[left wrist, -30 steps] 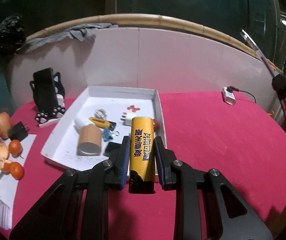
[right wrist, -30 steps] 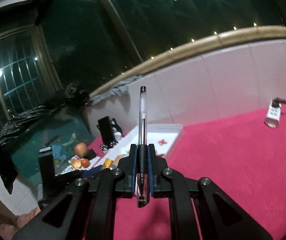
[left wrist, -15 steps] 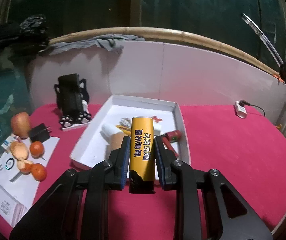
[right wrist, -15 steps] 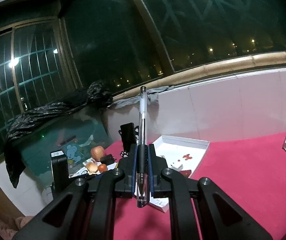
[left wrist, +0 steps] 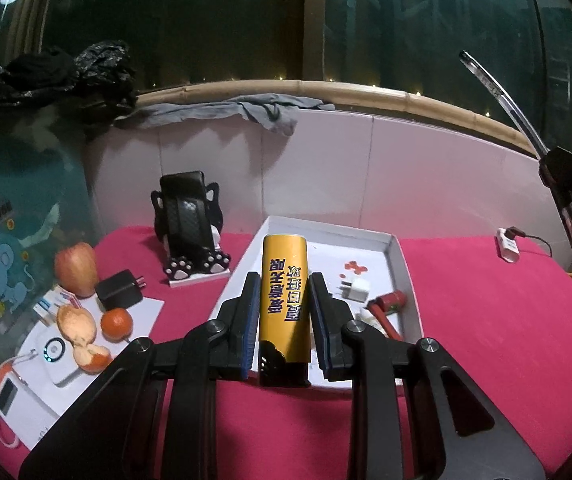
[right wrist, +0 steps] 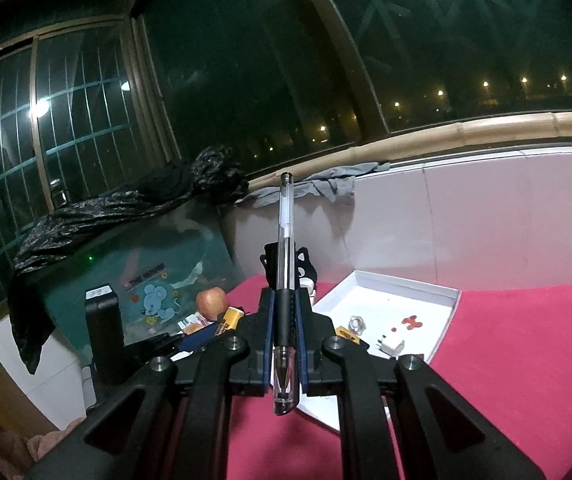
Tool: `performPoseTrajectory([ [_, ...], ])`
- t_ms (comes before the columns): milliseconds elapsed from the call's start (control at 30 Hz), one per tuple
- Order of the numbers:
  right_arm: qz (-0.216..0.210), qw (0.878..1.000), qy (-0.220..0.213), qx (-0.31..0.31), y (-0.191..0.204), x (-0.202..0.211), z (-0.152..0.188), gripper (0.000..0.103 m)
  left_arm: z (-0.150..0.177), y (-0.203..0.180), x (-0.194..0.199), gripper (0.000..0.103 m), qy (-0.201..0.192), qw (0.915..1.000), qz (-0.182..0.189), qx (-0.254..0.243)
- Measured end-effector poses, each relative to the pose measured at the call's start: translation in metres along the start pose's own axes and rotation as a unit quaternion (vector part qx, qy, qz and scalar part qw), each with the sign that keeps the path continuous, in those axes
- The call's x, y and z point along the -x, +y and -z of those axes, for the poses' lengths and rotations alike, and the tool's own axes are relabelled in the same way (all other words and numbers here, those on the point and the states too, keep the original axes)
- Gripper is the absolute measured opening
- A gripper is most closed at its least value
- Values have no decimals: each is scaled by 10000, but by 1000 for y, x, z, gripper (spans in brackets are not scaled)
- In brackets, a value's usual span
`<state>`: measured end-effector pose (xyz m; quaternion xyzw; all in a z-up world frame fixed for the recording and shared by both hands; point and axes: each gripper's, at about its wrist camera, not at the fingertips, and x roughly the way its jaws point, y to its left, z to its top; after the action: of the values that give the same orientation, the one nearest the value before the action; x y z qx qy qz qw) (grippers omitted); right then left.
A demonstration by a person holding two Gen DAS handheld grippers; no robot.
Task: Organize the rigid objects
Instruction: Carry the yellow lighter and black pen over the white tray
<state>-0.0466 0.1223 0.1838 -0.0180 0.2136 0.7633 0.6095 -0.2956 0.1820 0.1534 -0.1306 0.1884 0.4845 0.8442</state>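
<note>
In the left wrist view, the left gripper point(left wrist: 284, 312) has its two fingers point(left wrist: 249, 316) closed on one yellow lighter point(left wrist: 284, 300), held upright above the near edge of one white tray point(left wrist: 404, 276) that sits on the red surface point(left wrist: 486, 320). Inside the tray lie one white plug adapter point(left wrist: 356, 289), one small red hammer-shaped toy point(left wrist: 386, 308) and one red spinner-like piece point(left wrist: 355, 267); other contents are hidden behind the lighter. Left of the tray stands one black cat-shaped phone stand point(left wrist: 190, 228) carrying one dark phone. Further left are one apple point(left wrist: 76, 268), one black charger point(left wrist: 120, 290), one whole tangerine point(left wrist: 116, 322) and one partly peeled tangerine point(left wrist: 80, 334), beside a white device with a ring light point(left wrist: 55, 349) and one white-and-orange power bank point(left wrist: 6, 396). One white power strip point(left wrist: 508, 246) with a cable lies near the right edge, and the right gripper with its clear pen point(left wrist: 502, 98) shows at the upper right. In the right wrist view, the right gripper point(right wrist: 285, 344) has its two fingers point(right wrist: 267, 332) clamped on the black grip section of one clear pen point(right wrist: 286, 260), which points upward with its tip end toward the camera, above the surface point(right wrist: 526, 340) near the tray point(right wrist: 452, 312). The tray here shows one plug adapter point(right wrist: 392, 346), one red piece point(right wrist: 412, 321), one metal ring-like item point(right wrist: 356, 323) and one yellow-and-black item point(right wrist: 346, 333). The yellow lighter point(right wrist: 230, 320), the apple point(right wrist: 212, 302) and the cat-shaped stand point(right wrist: 306, 268) show to the left.
</note>
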Motion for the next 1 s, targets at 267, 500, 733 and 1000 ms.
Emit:
performPoseTrajectory([
  [267, -8, 10000, 75, 28, 5, -22, -9, 7, -10, 6, -16, 23, 0, 10000, -51, -20],
  [500, 42, 9998, 204, -63, -2, -43, -11, 7, -19, 6, -33, 23, 33, 10000, -49, -62],
  [733, 154, 9990, 354, -235, -14, -62, -7, 7, -25, 6, -61, 23, 192, 9998, -40, -88],
  [1000, 228, 9971, 539, -491, -34, -81, 0, 7, -26, 5, -93, 23, 381, 9991, -71, -152],
])
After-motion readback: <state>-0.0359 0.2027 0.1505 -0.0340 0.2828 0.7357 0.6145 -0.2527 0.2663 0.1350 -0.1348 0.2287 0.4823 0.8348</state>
